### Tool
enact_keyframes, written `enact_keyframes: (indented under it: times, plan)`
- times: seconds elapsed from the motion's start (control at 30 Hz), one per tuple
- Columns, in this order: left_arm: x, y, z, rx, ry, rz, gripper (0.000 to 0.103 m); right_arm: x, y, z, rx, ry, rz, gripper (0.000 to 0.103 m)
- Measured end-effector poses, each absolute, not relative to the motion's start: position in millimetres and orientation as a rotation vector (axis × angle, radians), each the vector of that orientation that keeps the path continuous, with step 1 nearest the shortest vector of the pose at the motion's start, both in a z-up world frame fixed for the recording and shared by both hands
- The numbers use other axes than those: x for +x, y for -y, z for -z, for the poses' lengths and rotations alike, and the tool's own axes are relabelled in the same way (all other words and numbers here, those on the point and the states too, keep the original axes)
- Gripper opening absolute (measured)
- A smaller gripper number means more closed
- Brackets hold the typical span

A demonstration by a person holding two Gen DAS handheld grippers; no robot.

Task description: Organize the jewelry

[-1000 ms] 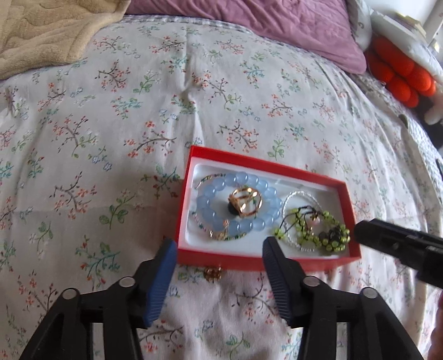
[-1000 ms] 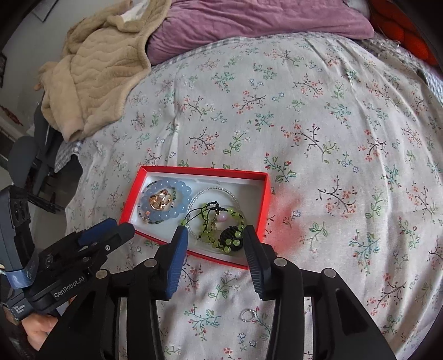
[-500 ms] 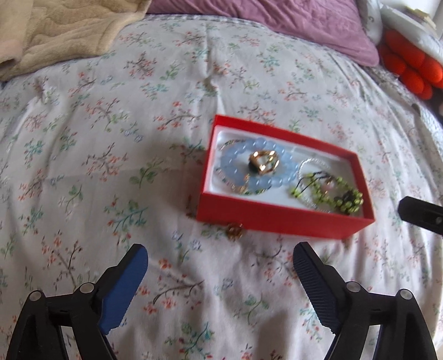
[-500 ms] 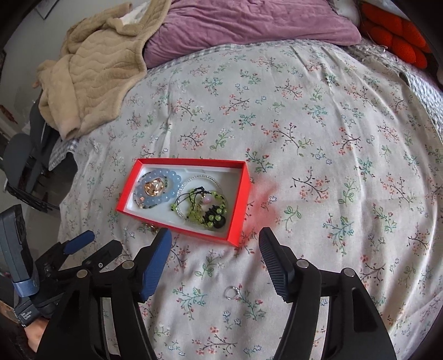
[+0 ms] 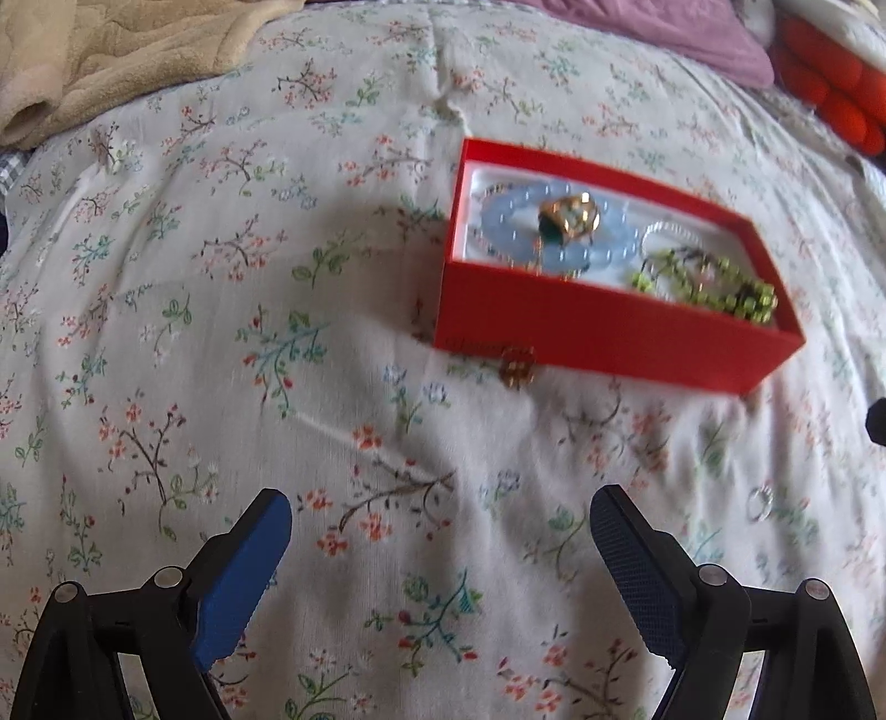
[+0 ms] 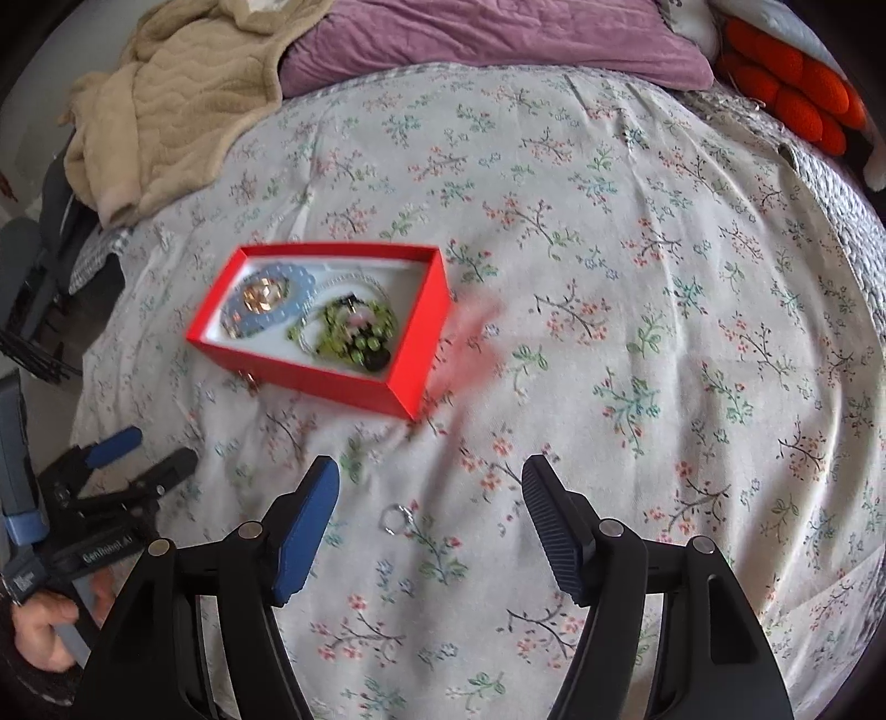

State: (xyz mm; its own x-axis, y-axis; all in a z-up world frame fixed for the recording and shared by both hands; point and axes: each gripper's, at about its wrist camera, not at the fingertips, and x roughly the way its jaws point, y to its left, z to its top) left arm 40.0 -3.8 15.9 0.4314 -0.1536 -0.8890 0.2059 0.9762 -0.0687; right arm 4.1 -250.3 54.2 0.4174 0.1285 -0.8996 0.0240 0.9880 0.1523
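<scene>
A red jewelry box (image 5: 609, 332) (image 6: 310, 368) sits on the floral bedspread. It holds a blue bead bracelet (image 5: 498, 221) (image 6: 266, 302), a gold ring (image 5: 570, 219) and a green bead bracelet (image 5: 714, 288) (image 6: 354, 338). A small gold piece (image 5: 518, 368) (image 6: 252, 379) lies against the box's front wall. A silver ring (image 5: 761, 501) (image 6: 396, 518) lies on the bedspread. My left gripper (image 5: 440, 548) is open and empty, well short of the box; it also shows in the right wrist view (image 6: 149, 451). My right gripper (image 6: 432, 509) is open and empty, with the silver ring between its fingers.
A beige blanket (image 6: 177, 99) and a purple pillow (image 6: 487, 39) lie at the far end of the bed. Orange plush items (image 6: 792, 83) sit at the far right. The bed edge drops off at left (image 6: 72, 343).
Both grippers have pulled back from the box and opened wider. The box now looks farther away in both views. The silver ring has come between the right fingers.
</scene>
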Motion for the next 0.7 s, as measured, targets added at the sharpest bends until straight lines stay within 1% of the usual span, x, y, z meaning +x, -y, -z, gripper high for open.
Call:
enact_keyframes:
  times: [0.4,0.57,0.7]
  plan:
    - [23,0,14,0.117,-1.113,0.256,0.091,-24,239,-7,0.015,-1.240,-0.085,0.072]
    - [25,-5,18,0.108,-1.052,0.301,0.091,-29,231,12,-0.020,-1.265,-0.096,0.072]
    - [35,-8,14,0.056,-0.988,0.369,0.090,-31,222,21,-0.078,-1.236,-0.107,0.072]
